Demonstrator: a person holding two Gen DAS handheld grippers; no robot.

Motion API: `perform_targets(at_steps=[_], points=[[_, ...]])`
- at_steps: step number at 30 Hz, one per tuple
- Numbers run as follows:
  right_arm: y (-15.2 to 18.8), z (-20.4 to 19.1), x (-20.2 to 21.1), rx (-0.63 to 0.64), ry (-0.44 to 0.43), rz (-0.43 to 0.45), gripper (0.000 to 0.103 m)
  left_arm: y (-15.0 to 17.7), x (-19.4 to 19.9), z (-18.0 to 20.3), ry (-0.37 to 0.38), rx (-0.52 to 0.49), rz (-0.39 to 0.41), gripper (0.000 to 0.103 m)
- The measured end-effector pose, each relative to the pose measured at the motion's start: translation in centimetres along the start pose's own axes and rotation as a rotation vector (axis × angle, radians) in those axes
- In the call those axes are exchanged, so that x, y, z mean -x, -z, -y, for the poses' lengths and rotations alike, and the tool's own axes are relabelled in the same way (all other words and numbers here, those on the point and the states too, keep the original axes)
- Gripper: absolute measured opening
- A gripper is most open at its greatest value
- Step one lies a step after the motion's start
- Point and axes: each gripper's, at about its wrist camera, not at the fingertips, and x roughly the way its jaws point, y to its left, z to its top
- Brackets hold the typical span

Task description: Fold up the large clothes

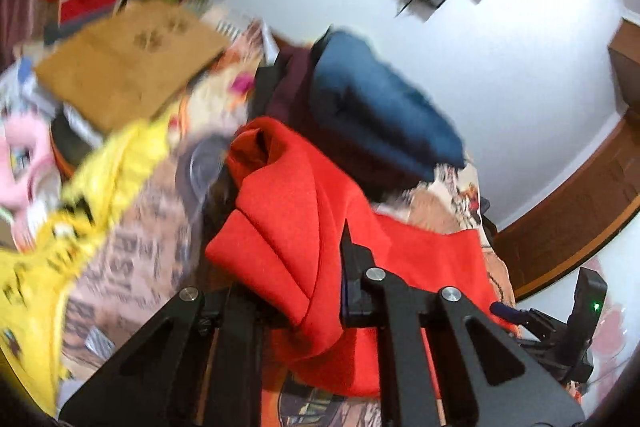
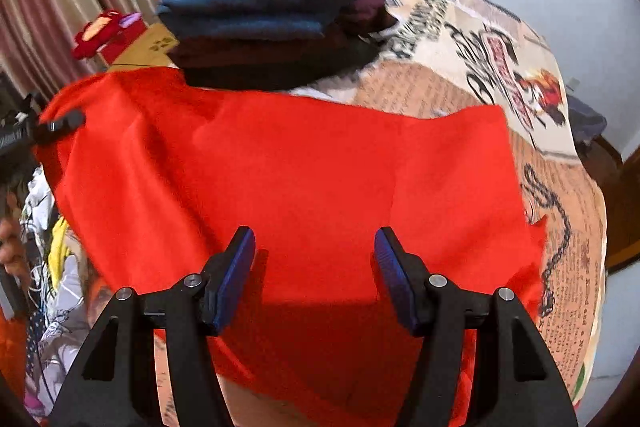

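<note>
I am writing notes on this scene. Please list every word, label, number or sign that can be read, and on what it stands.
Printed sheet: big black letters and small columns of print, too blurred to read; in the left wrist view perhaps "BEST", not sure.
Cardboard box: two paw-print marks, no words.
Red cloth: no text.

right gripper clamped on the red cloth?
No: the right gripper stands with jaws apart above the red cloth, nothing pinched between its pads.
</note>
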Motion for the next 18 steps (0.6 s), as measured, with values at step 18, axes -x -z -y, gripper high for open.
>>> perform_targets(at_steps=[18], points=[[1.2, 0.9, -1.2, -0.039, -0.139, -0.023, 0.06, 0.1, 0.3, 14.6, 0.143, -0.343, 0.039, 0.012]])
